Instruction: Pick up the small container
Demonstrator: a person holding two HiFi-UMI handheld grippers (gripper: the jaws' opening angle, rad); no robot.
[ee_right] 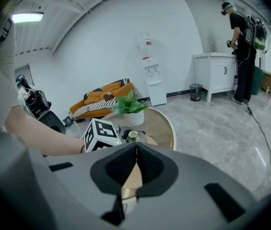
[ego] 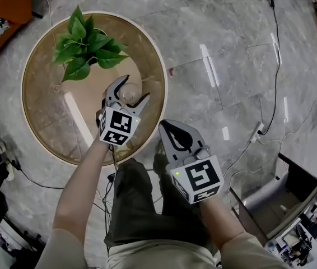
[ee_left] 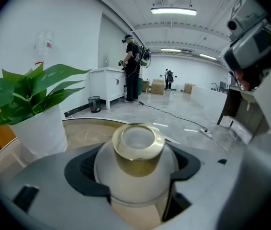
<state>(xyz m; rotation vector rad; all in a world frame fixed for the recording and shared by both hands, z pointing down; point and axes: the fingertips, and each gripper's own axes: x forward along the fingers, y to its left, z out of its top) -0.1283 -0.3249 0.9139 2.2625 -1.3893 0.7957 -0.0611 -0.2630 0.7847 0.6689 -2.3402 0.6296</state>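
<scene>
- My right gripper (ego: 169, 132) is nearest me, off the edge of the counter (ego: 46, 111) and over the floor. Its jaws are pressed fully together with nothing between them, and I judge it has no part in this step.
- My left gripper (ego: 129, 93) reaches out over the round counter. Its jaws are part-way open, set against both sides of the small container (ee_left: 138, 171).
- The container sits right between those jaws, deep in the throat. The dark pads (ee_left: 85, 174) hug its round frosted body below the gold neck.
- I cannot tell whether its base has left the counter.
- To do this well, I would hold the squeeze steady and lift straight up. The body is curved and smooth, so I judge it could slip if I tilt or loosen.
- Beyond the container stands a potted plant (ego: 85, 43), near but apart. I would keep the lift clear of its leaves.
</scene>
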